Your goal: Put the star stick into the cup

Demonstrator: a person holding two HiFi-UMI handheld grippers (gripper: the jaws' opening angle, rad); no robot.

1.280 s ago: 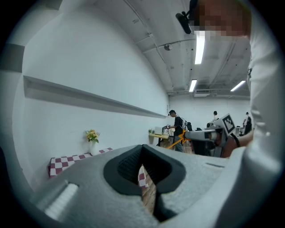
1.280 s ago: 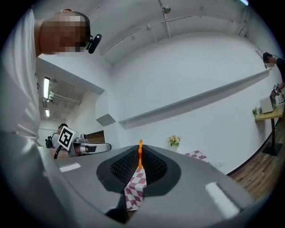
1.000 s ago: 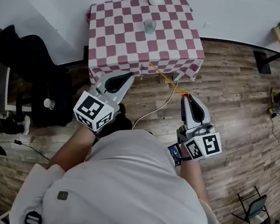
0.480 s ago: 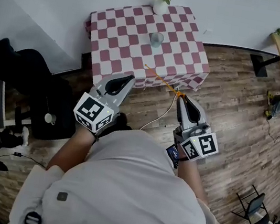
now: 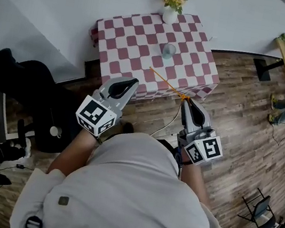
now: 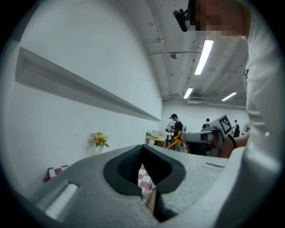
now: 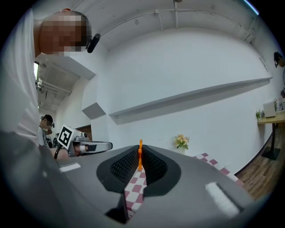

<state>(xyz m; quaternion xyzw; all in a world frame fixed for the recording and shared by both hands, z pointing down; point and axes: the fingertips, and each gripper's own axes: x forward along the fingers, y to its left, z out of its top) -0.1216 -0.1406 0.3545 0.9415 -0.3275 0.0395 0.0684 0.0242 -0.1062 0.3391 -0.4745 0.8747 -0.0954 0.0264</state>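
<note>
A thin orange star stick (image 5: 169, 84) slants out from my right gripper (image 5: 186, 101), which is shut on its star end; the free tip reaches over the near edge of the checkered table (image 5: 129, 49). In the right gripper view the stick (image 7: 140, 156) stands upright between the closed pads. A pale translucent cup (image 5: 168, 51) stands upright near the table's middle, well beyond the stick's tip. My left gripper (image 5: 130, 83) hangs shut with nothing in it before the table's near left side. The left gripper view shows the star (image 6: 176, 139) at the right gripper's tip.
A white vase of flowers (image 5: 171, 14) stands at the table's far edge by the wall. A black chair (image 5: 27, 78) sits left of me, a light cable (image 5: 169, 125) lies on the wooden floor, and a folding chair (image 5: 262, 213) stands at the lower right.
The table has drawn closer and shifted right in the head view. Both grippers keep their pose, and the stick's tip now reaches over the table's near edge.
</note>
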